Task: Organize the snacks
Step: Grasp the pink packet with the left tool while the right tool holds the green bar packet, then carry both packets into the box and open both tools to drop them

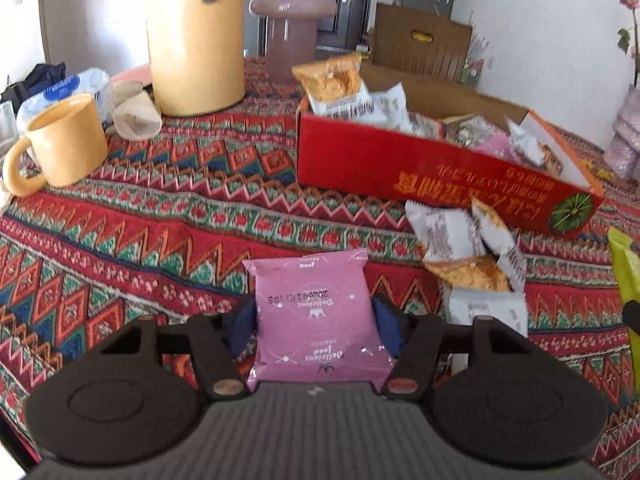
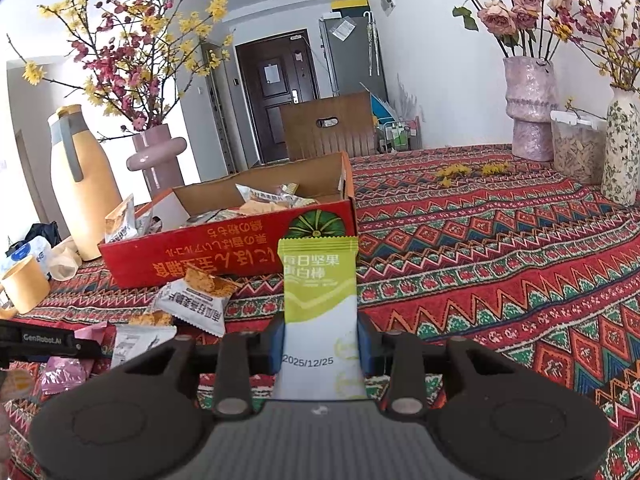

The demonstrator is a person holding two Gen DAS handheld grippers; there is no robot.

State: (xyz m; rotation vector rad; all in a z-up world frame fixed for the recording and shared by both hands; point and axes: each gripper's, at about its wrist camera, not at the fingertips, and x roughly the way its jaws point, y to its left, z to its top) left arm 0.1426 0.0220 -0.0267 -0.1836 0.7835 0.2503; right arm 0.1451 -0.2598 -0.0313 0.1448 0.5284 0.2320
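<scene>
Evidently both grippers are carrying packets meant for the red cardboard box (image 1: pixel 420 168), which is sitting open-topped on the woven patterned tablecloth (image 1: pixel 160 216) and already holding several snacks. The left gripper (image 1: pixel 316 320) is pinching a soft, glossy pink packet (image 1: pixel 316 312) by its sides, blue pads pressing in. The right gripper (image 2: pixel 320 340) is clamping a slim green-and-white bar wrapper (image 2: pixel 318 304) near its lower end, with the crimped top standing free. Crinkly white-and-orange packets (image 1: pixel 472 256) are lying loose just beside the box, probably awaiting sorting.
</scene>
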